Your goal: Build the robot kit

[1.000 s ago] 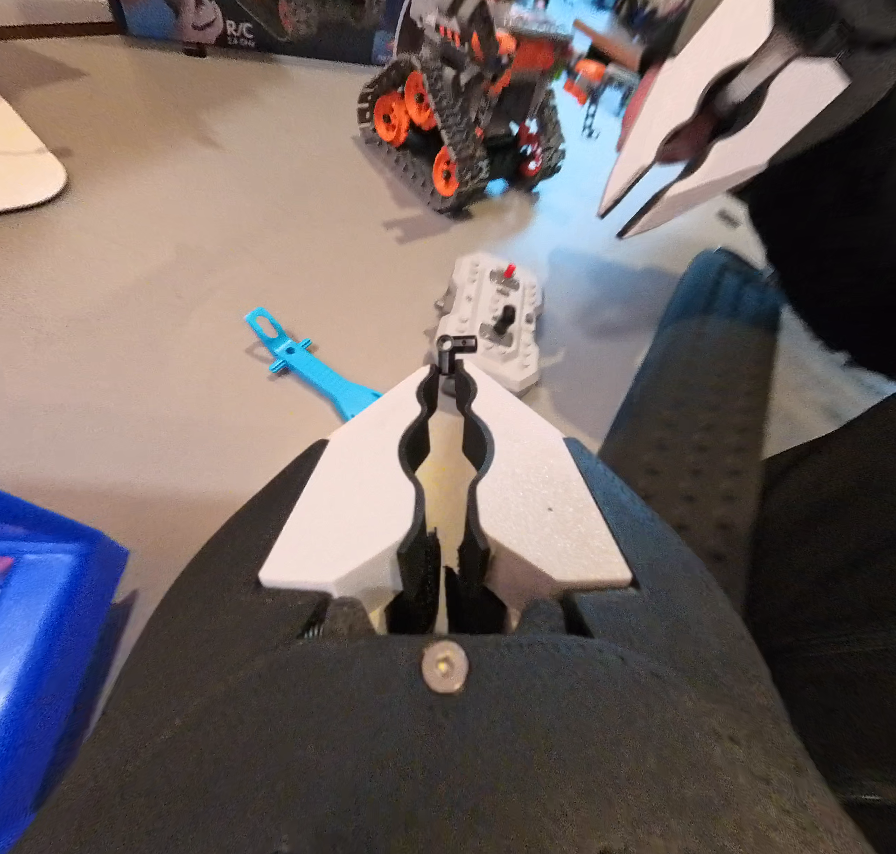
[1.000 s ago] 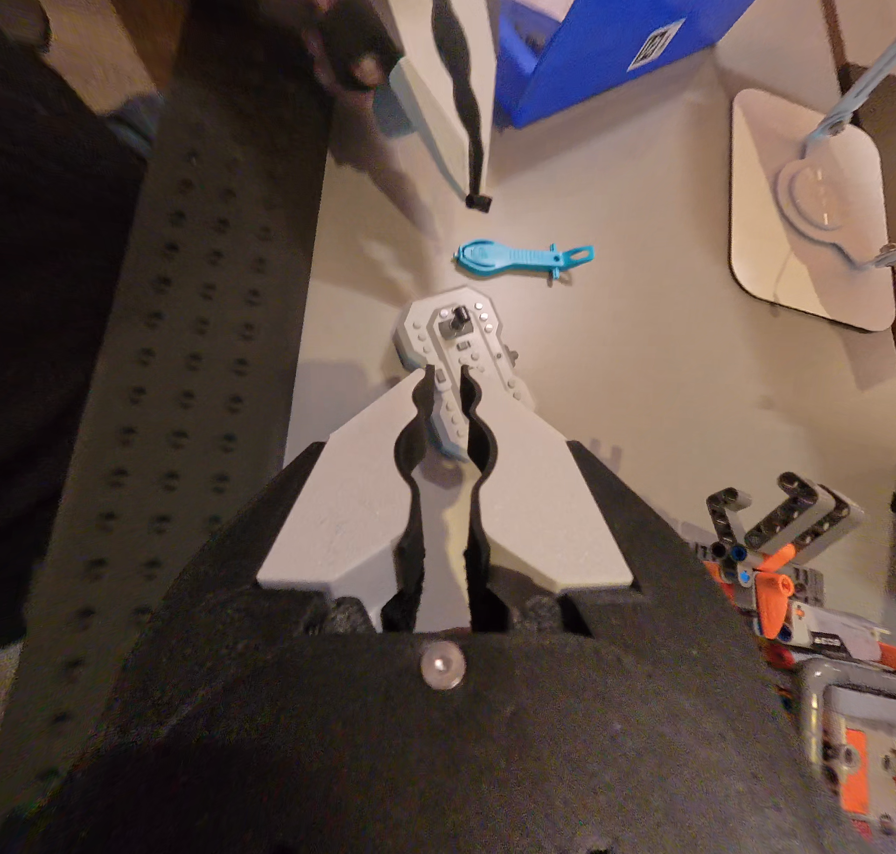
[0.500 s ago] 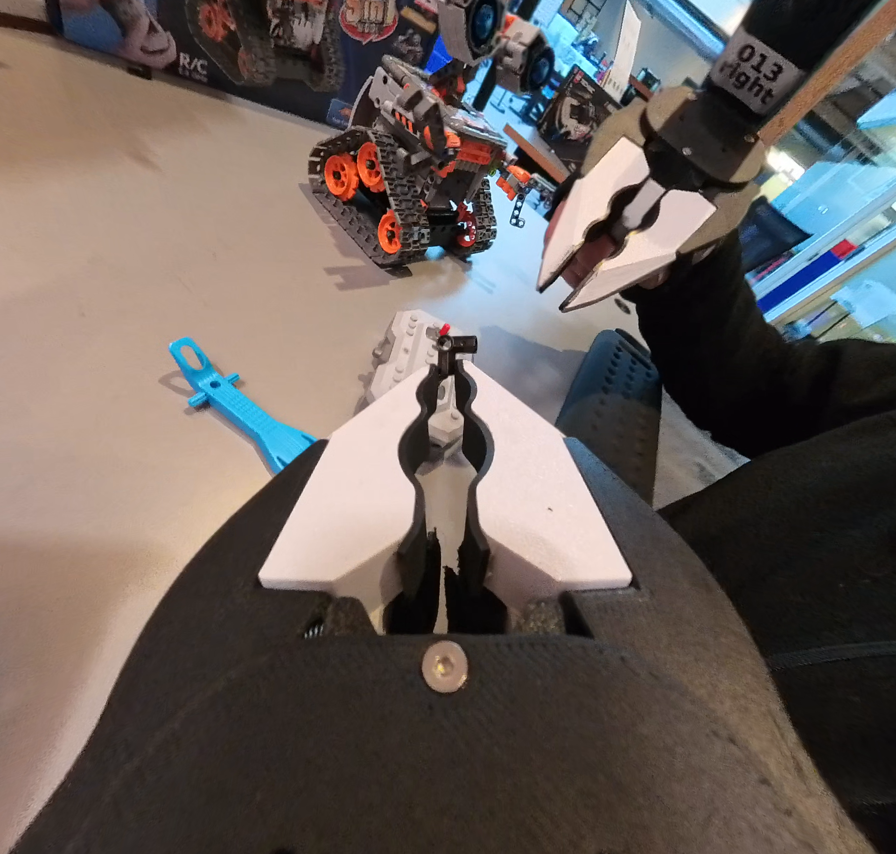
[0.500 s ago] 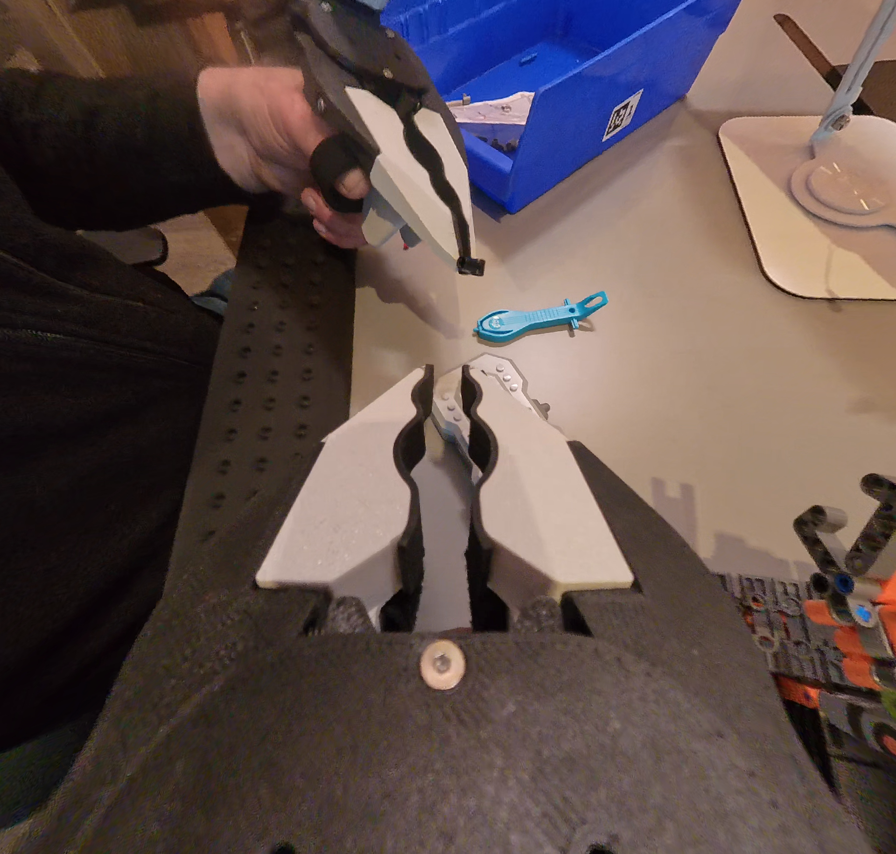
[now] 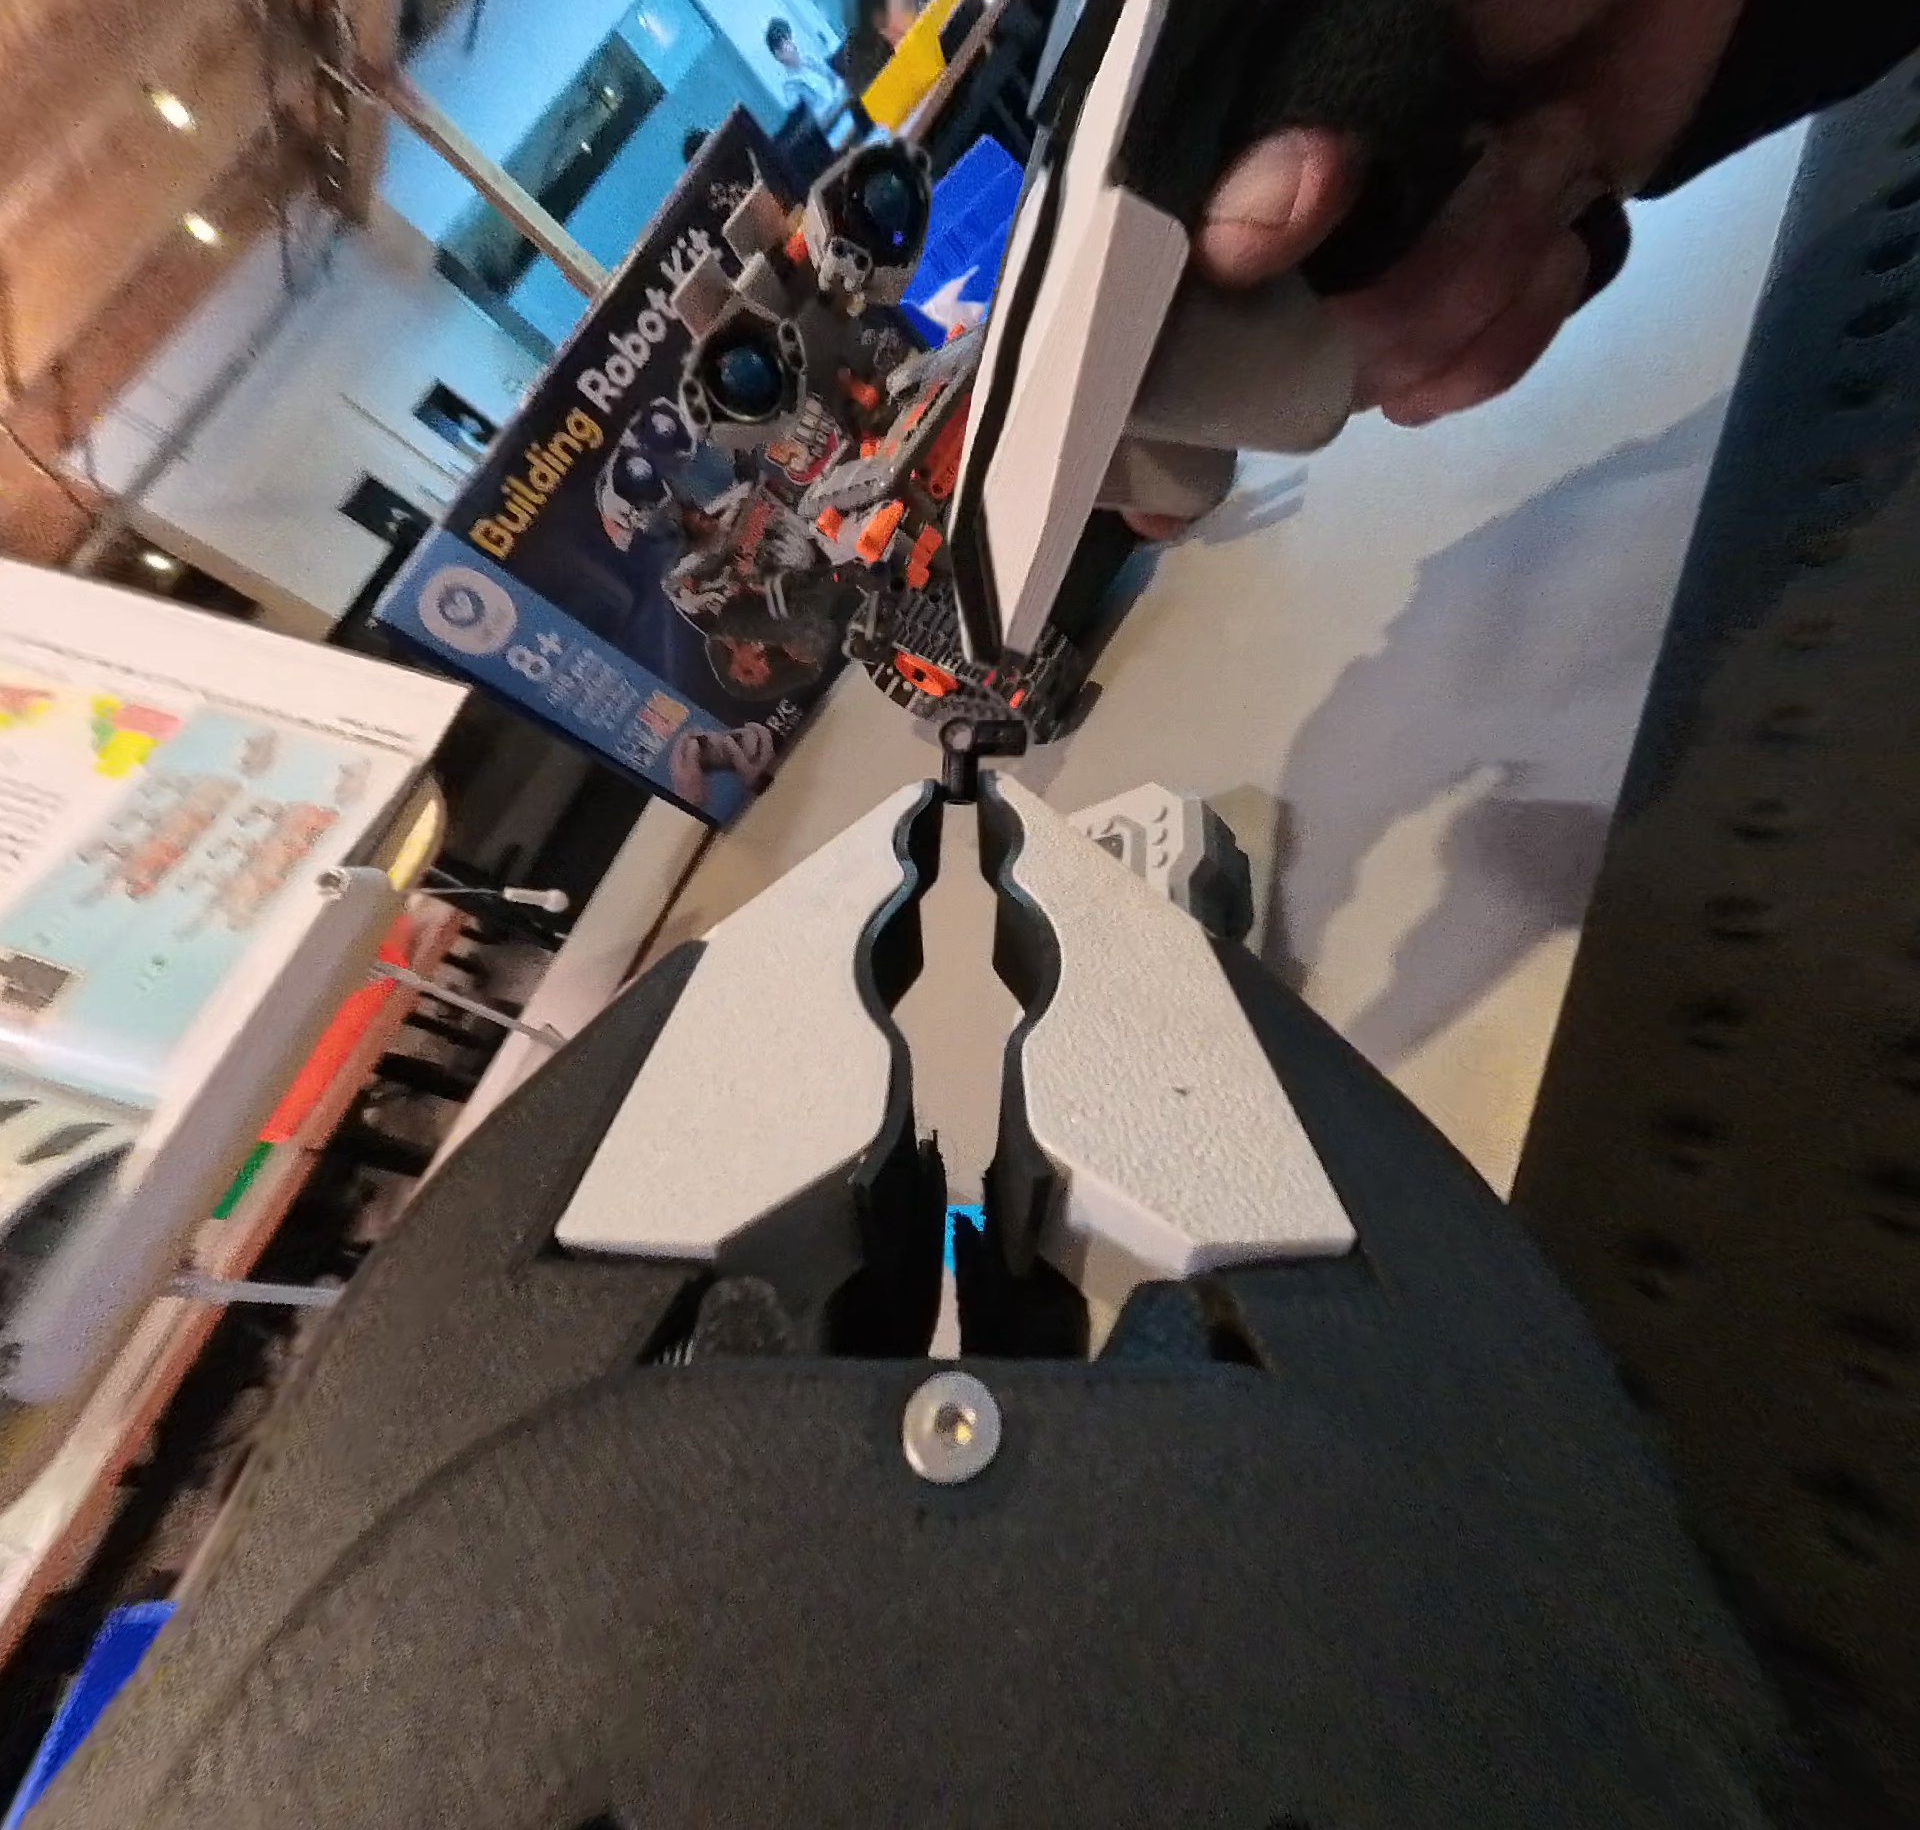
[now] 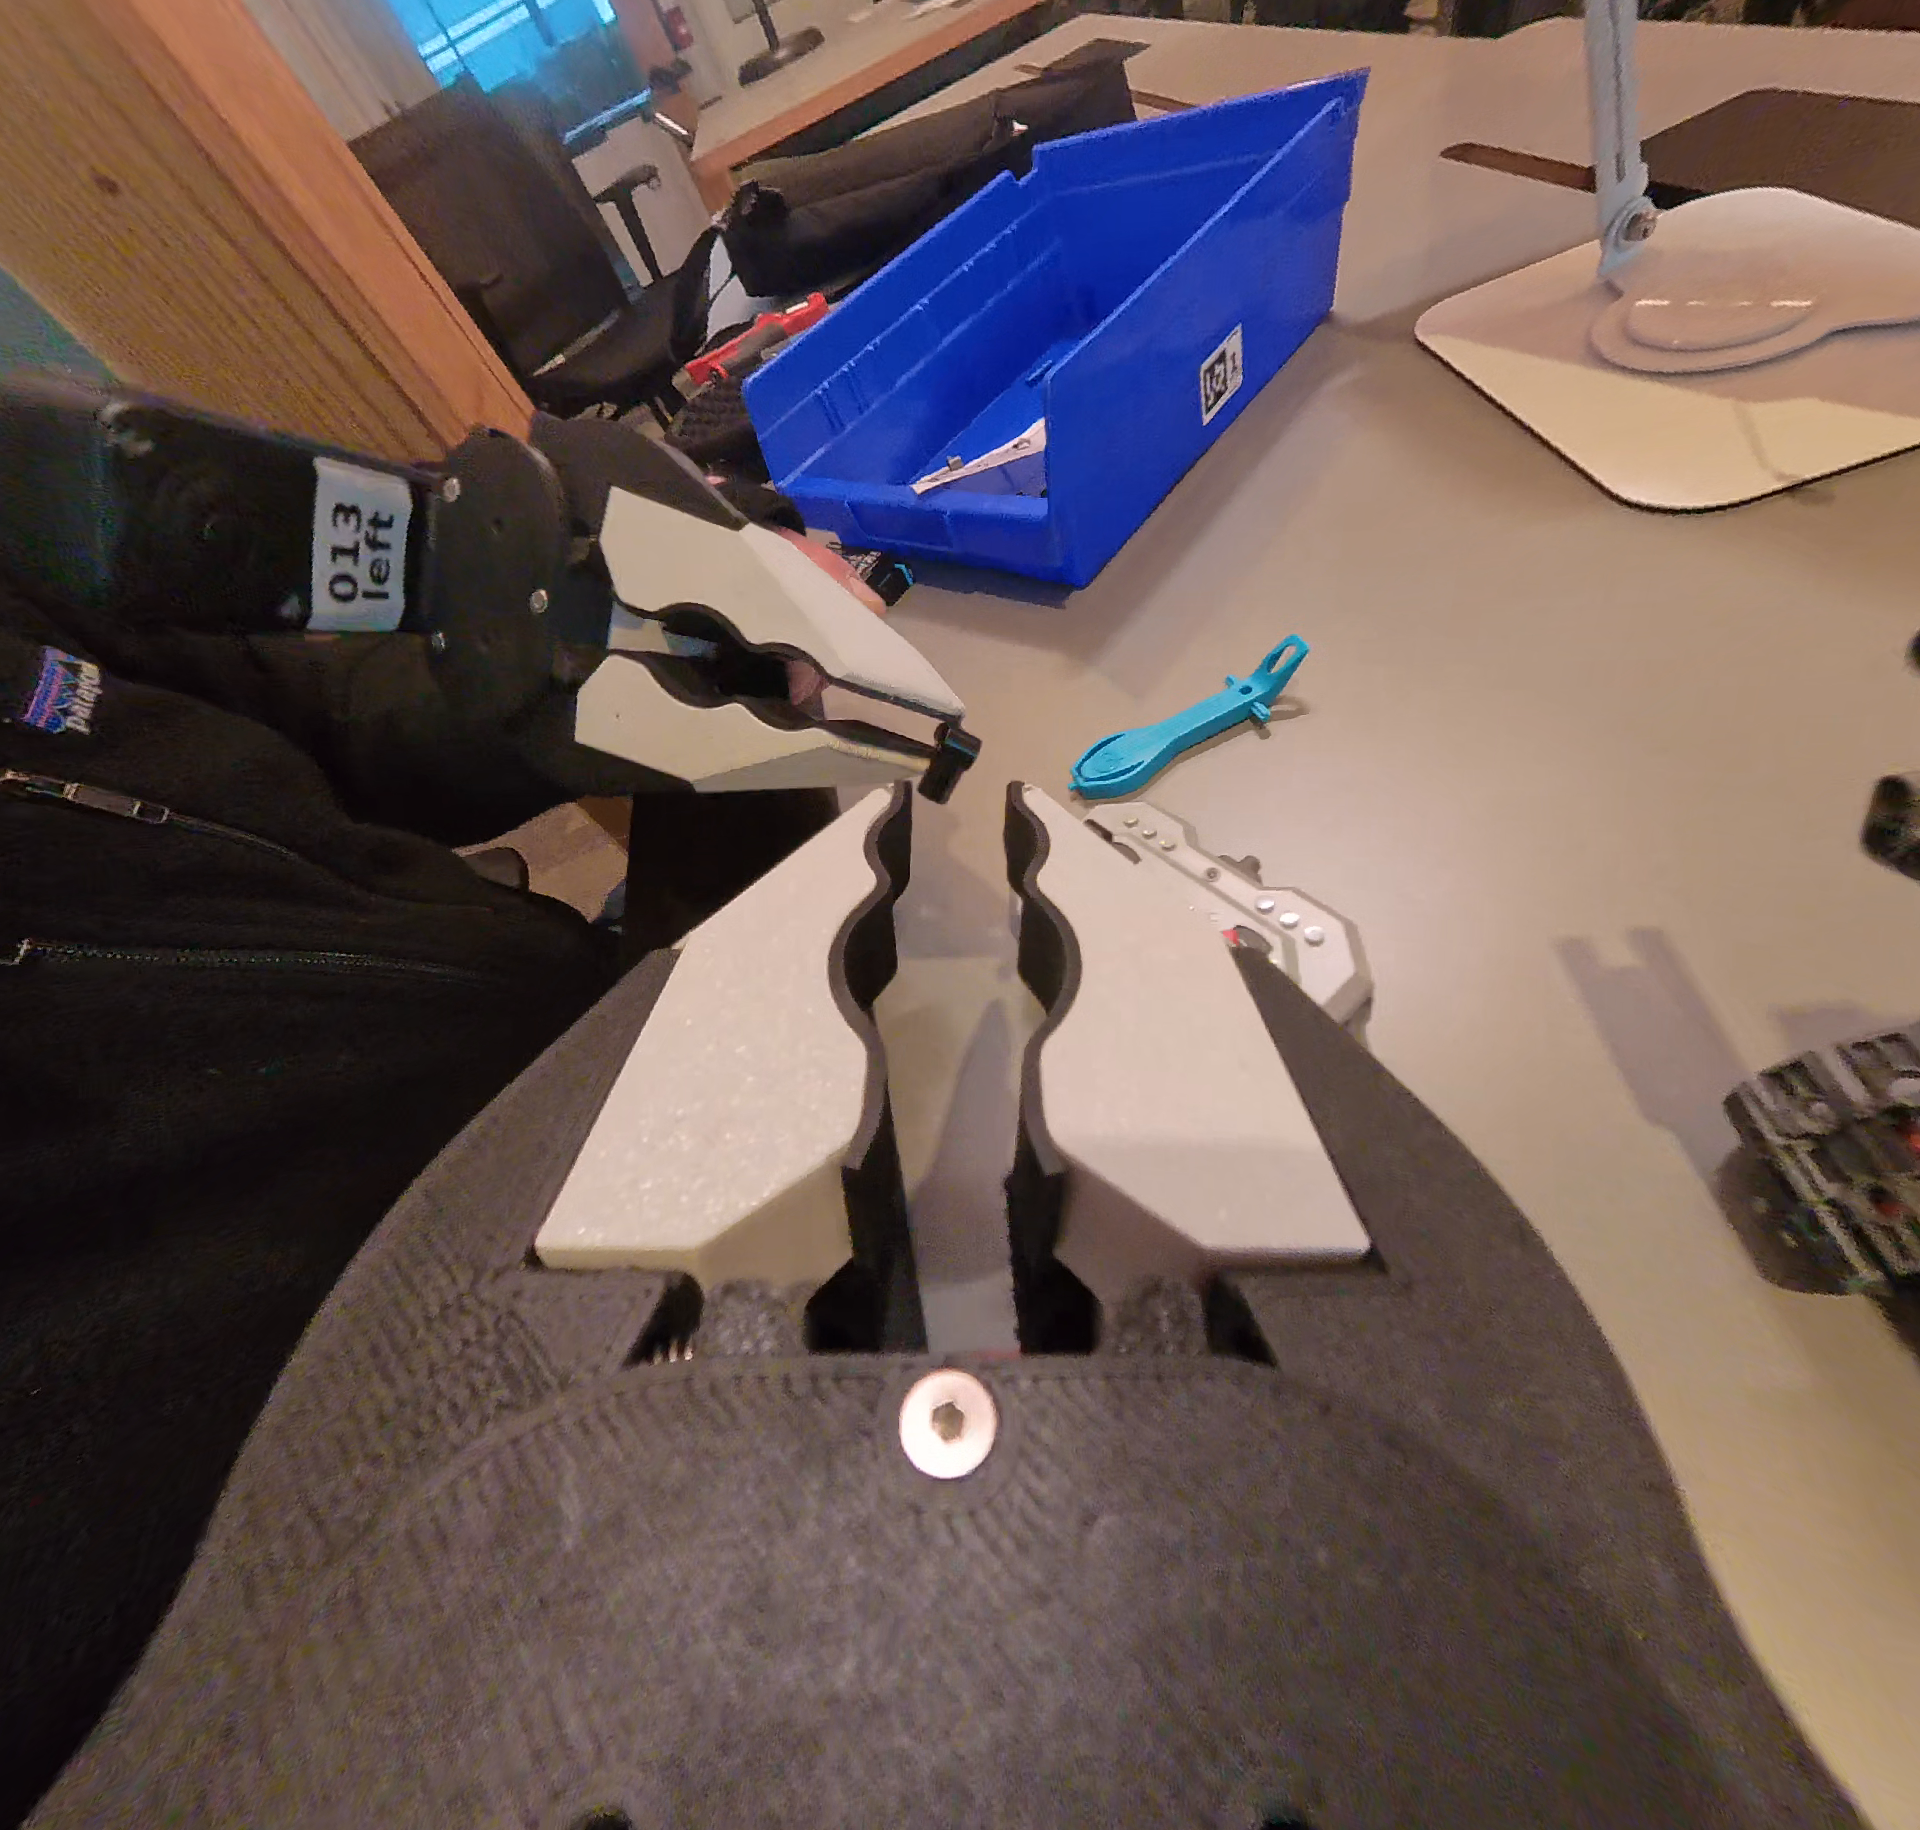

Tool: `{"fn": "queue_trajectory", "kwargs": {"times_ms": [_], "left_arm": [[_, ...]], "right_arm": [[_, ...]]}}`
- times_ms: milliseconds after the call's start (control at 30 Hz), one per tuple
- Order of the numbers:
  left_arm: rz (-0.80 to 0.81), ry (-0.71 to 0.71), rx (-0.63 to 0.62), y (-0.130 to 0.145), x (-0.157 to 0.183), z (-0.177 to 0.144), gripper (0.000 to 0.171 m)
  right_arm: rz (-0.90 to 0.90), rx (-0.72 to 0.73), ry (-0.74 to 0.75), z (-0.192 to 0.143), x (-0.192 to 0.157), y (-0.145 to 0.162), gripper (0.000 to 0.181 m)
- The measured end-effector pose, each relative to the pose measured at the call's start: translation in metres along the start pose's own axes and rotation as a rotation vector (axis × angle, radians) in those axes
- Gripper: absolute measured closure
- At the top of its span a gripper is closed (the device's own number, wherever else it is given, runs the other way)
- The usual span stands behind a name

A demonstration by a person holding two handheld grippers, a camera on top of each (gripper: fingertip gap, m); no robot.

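My left gripper [image 5: 958, 793] is shut on a small black connector piece [image 5: 966, 741] that sticks out past its tips. In the right wrist view the left gripper [image 6: 925, 746] comes in from the left and holds the black piece [image 6: 951, 754] just above and between my right gripper's tips. My right gripper [image 6: 957, 798] is open and empty, with a narrow gap between the jaws. In the left wrist view it [image 5: 997, 653] shows side-on, tips pointing down just above the black piece. A grey remote controller [image 6: 1236, 907] lies on the table under both grippers.
A teal lever tool [image 6: 1184, 720] lies beyond the remote. A blue bin [image 6: 1049, 326] stands farther back, a white lamp base [image 6: 1683, 367] at the right. A tracked toy robot [image 6: 1839, 1178] sits at the right edge. A kit box [image 5: 623, 492] and instruction sheet [image 5: 156, 793] stand at the left. Less than 4 cm separates the two grippers' tips. From the right gripper's tips to the tracked toy robot [image 6: 1839, 1178] is close to 15 cm.
Both grippers have risen and tilted, and now meet tip to tip above the remote. The left still holds the black piece. The right's jaws have opened a little wider.
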State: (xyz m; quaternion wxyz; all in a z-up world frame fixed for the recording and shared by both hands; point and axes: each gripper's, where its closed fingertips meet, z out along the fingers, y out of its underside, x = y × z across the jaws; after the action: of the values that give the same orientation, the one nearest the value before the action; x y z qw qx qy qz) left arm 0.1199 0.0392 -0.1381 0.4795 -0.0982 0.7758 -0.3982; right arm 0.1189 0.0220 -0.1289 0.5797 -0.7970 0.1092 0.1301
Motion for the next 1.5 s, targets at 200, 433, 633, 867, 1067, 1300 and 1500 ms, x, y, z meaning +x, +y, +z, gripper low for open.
{"fn": "queue_trajectory", "kwargs": {"times_ms": [200,433,633,867,1067,1300,1500], "left_arm": [[0.137,-0.049,0.024,-0.007,0.005,0.000,0.167],[0.114,-0.081,0.045,-0.006,0.001,0.001,0.163],[-0.193,0.203,-0.168,0.055,0.010,0.008,0.114],[-0.471,0.441,-0.261,0.092,0.030,0.011,0.110],[-0.425,0.484,-0.255,0.084,0.048,0.013,0.120],[-0.375,0.394,-0.219,0.069,0.041,0.017,0.126],[-0.404,0.363,-0.175,0.049,0.041,0.028,0.144]], "right_arm": [[0.041,0.031,-0.005,0.014,-0.006,0.002,0.166],[-0.003,0.027,0.034,0.015,-0.002,-0.001,0.176],[-0.197,-0.198,0.184,0.001,0.031,0.012,0.176],[-0.254,-0.455,0.182,0.008,0.053,0.035,0.176],[-0.249,-0.557,0.186,0.012,0.065,0.048,0.176],[-0.281,-0.624,0.201,0.006,0.071,0.051,0.176],[-0.342,-0.699,0.167,0.000,0.074,0.051,0.176]]}}
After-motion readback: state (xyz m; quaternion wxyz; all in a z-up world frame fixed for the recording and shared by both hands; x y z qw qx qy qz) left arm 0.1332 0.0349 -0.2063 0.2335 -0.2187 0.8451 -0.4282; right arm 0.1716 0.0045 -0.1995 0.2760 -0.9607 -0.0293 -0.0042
